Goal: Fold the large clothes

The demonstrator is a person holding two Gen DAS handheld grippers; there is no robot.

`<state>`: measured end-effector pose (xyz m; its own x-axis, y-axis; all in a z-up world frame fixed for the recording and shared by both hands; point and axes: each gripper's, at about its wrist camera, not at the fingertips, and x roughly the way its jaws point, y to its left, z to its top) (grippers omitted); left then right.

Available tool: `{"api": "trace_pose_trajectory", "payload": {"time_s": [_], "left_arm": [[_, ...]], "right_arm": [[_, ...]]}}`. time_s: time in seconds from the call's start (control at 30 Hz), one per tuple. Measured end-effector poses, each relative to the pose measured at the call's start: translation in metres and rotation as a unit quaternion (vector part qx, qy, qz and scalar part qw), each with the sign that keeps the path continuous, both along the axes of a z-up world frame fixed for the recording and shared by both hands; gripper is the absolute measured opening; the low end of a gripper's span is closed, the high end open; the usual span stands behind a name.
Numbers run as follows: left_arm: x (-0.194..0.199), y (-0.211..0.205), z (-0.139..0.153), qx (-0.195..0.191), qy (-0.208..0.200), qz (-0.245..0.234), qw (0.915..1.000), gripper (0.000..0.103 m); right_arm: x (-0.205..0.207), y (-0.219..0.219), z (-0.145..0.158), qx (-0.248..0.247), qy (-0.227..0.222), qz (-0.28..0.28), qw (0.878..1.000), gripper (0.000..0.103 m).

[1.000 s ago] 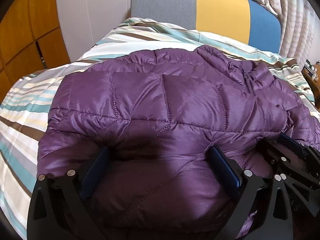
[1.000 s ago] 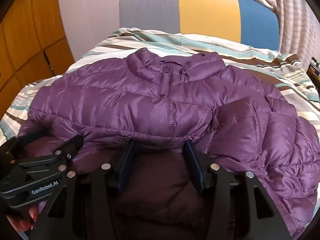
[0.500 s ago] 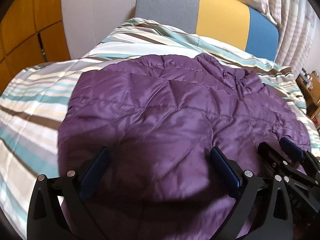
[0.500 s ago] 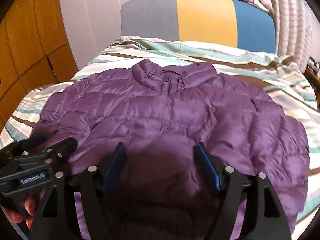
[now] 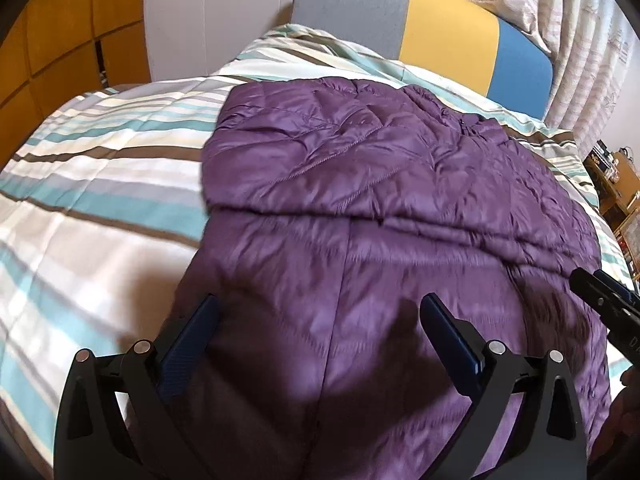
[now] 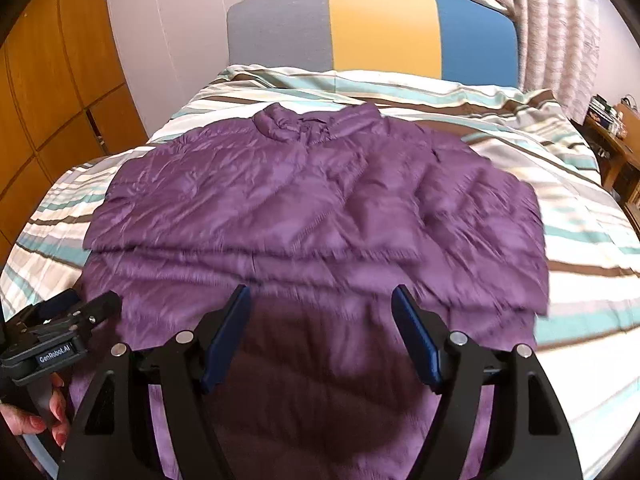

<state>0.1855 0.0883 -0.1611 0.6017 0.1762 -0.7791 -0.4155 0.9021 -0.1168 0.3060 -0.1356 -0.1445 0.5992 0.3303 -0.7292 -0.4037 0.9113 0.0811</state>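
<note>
1. Since both grippers have their jaws spread wide with nothing clamped, the quilted purple puffer jacket (image 6: 312,208) just lies mid-frame on the striped bedspread (image 6: 560,152), bottom part doubled up over the chest.
2. Left gripper (image 5: 316,332) and right gripper (image 6: 320,320) hover at the lower edge.
3. Risk, I'd guess: slick, puffy fabric springs open or slides crooked if nobody presses it flat.

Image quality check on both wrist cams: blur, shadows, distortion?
Left wrist: the jacket is smeared by motion blur, with a dark shadow between the gripper fingers. Right wrist: same blur on the jacket, headboard sharper. Both: fisheye bends the bed edges, corners vignetted black.
</note>
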Motion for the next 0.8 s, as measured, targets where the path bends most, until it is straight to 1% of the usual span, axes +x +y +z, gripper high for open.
{"api": "trace_pose_trajectory", "payload": {"time_s": [0.17,0.3,0.43,0.6,0.73,0.8], "left_arm": [[-0.031,-0.004,-0.002,0.012,-0.002,-0.005,0.9999,0.1],[-0.058,-0.002,-0.003,0.016,-0.005,-0.004,0.9998,0.1],[-0.087,0.002,-0.002,0.023,-0.017,0.002,0.9996,0.1],[-0.118,0.012,-0.001,0.016,-0.027,0.01,0.9995,0.1],[-0.141,0.019,-0.008,0.015,-0.02,0.016,0.9995,0.1],[-0.152,0.023,-0.011,0.006,-0.018,0.019,0.9996,0.1]], "right_arm": [[-0.03,-0.027,0.0,0.014,0.008,-0.002,1.0,0.072],[-0.057,-0.053,-0.002,0.009,0.013,0.001,1.0,0.071],[-0.083,-0.092,-0.008,0.008,0.028,-0.011,1.0,0.068],[-0.104,-0.137,-0.011,0.013,0.053,-0.03,0.998,0.068],[-0.123,-0.163,-0.014,0.016,0.074,-0.037,0.996,0.068],[-0.134,-0.175,-0.016,0.015,0.084,-0.038,0.996,0.068]]}}
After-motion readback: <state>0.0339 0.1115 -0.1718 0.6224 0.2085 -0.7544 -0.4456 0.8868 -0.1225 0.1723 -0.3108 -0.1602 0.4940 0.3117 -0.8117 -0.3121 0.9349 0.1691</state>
